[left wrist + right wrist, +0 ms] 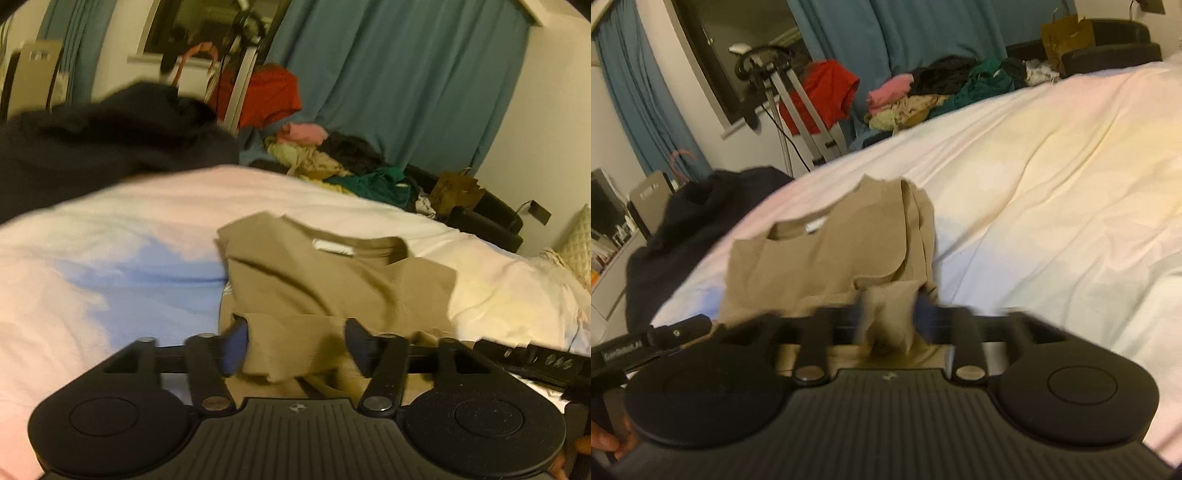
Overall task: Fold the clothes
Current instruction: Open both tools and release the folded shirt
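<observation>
A tan T-shirt (314,273) (820,258) lies partly folded on the white bed sheet (110,258) (1034,184), collar and label away from me and both sides turned in. My left gripper (297,343) stands open over the near hem, and a flap of tan cloth lies loose between its blue pads (234,343). My right gripper (890,314) is blurred. Its fingers stand apart around a bunched fold of the hem, and I see no pad pressing on it. Each gripper's black body shows at the edge of the other's view (535,358) (646,343).
A dark navy garment (92,140) (683,229) is heaped on the bed's far left. Beyond the bed lie a pile of mixed clothes (332,158) (942,88), a red garment on a metal stand (269,96) (820,92), teal curtains and a brown paper bag (454,188) (1067,33).
</observation>
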Demonstrator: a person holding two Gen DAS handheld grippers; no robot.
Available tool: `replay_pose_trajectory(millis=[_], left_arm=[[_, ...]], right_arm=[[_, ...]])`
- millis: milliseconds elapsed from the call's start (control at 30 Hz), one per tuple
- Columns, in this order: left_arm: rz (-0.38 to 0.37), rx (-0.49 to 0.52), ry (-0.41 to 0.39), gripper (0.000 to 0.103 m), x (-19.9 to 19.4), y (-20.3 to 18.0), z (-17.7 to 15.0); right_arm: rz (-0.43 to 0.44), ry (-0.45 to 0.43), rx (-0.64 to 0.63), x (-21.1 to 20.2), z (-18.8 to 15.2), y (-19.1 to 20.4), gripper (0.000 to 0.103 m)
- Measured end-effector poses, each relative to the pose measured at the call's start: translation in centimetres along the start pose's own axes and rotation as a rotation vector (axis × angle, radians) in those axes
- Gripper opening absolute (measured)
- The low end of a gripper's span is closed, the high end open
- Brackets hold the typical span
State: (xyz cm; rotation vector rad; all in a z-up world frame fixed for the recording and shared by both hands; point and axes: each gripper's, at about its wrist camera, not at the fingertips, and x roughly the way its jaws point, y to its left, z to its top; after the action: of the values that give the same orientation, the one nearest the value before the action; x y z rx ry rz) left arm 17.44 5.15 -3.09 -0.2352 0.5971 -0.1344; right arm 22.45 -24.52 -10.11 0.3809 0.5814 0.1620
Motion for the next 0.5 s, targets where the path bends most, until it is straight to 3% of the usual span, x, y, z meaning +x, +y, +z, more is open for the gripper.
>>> replay_pose_trajectory(millis=[33,133,333,433,500], left_arm=[[-0.001,0.015,-0.018,0.078,-1.2,-0.5,-0.1],[-0.003,0.059,-0.073,0.097,-4.9,-2.2,-0.3],[0.009,0.157,-0.146,0.103,-12.3,-4.6,-2.5],[-0.017,0.147,-0.114,0.103,-14.7,-4.9,-4.2],[-0.06,0.064,-0.055,0.102,-15.3,-4.2,-5.4]], right_arm=[[0.007,-0.036,-0.002,-1.3,0.1,0.2,0.093],[0.021,-0.086,-0.046,-5.3,0.4,1.3,0.092],[-0.009,-0.166,-0.183,-11.8,-1.0,3.4,0.092],[-0.005,-0.171,-0.203,-13.6,-1.5,3.8,0.092],[0.002,-0.162,-0.19,-14.3,-1.8,3.5,0.092]])
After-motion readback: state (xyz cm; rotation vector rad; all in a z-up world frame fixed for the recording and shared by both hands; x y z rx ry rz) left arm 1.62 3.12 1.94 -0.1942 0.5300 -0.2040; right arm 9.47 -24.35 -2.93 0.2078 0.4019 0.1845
